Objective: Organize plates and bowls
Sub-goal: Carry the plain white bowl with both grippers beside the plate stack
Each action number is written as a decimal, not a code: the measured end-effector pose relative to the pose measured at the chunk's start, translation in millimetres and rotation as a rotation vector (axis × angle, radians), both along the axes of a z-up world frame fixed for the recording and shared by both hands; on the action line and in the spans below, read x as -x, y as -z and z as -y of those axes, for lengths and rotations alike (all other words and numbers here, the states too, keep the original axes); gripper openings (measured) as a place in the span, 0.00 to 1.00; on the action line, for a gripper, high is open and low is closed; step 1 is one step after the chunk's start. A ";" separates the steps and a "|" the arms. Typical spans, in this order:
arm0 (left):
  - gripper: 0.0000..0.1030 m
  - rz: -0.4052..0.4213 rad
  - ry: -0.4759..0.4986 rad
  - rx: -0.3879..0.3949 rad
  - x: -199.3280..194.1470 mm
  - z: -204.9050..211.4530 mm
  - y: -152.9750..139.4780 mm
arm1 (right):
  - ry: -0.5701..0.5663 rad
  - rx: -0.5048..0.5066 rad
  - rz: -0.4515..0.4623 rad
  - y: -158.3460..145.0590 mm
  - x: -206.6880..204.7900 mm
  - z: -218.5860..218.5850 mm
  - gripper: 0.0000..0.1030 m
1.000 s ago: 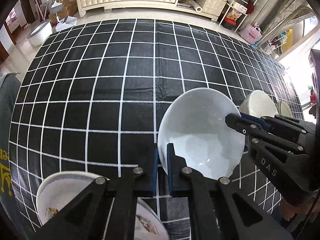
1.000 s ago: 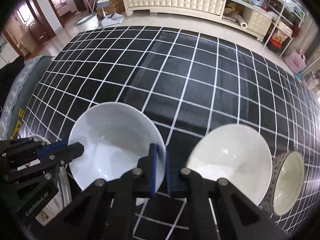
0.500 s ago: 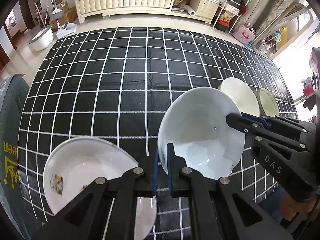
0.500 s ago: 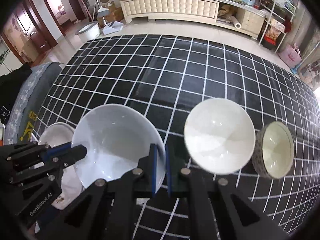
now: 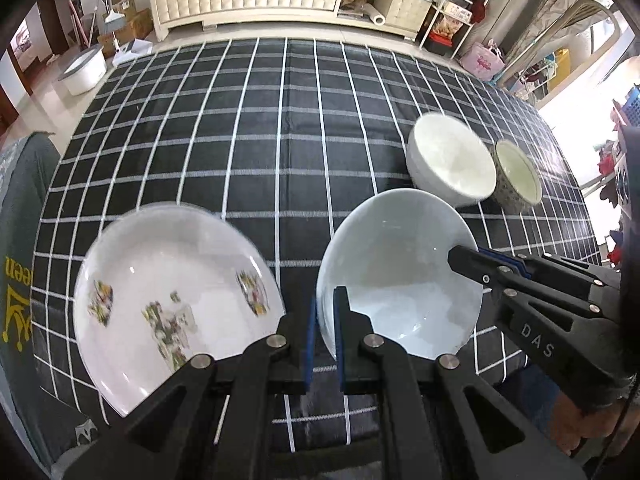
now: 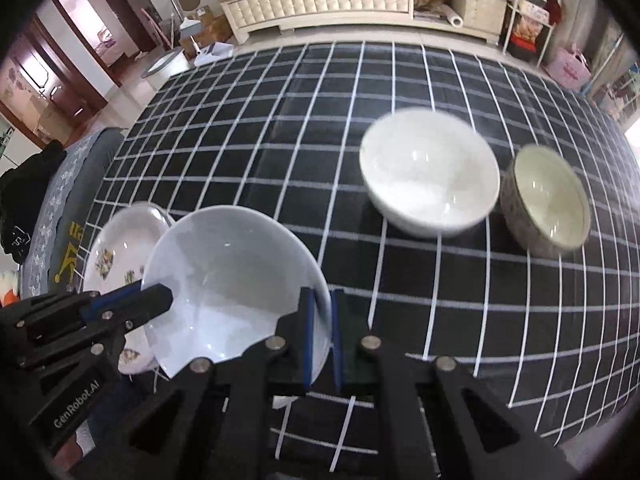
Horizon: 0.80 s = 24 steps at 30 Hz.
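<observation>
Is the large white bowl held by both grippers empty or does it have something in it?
Empty. The large white bowl shows a bare, glossy inside in both wrist views, with only reflections.

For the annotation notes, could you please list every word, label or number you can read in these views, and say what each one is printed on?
"DAS": on the right gripper, seen from the left wrist camera.
"GenRobot.AI": on the left gripper, seen from the right wrist camera.
"een": yellow letters, cut off, on the dark cloth beside the table; the rest is hidden.
Boxes and shelf items in the background: too small to read.
</observation>
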State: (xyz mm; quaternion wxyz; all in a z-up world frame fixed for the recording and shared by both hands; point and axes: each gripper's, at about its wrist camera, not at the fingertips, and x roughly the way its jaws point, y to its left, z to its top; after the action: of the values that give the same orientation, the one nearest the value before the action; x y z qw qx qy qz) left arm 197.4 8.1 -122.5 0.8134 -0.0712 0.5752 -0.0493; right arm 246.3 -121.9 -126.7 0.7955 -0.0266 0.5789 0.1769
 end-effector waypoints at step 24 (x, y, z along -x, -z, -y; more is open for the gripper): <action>0.06 -0.064 0.007 0.041 12.8 11.2 36.2 | 0.068 0.016 -0.088 29.5 22.0 17.3 0.11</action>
State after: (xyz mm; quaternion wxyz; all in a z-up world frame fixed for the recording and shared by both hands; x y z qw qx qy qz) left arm 184.6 -3.1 -158.7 0.7927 -0.0873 0.6003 -0.0615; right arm 224.3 -139.2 -156.2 0.7747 -0.0055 0.6152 0.1458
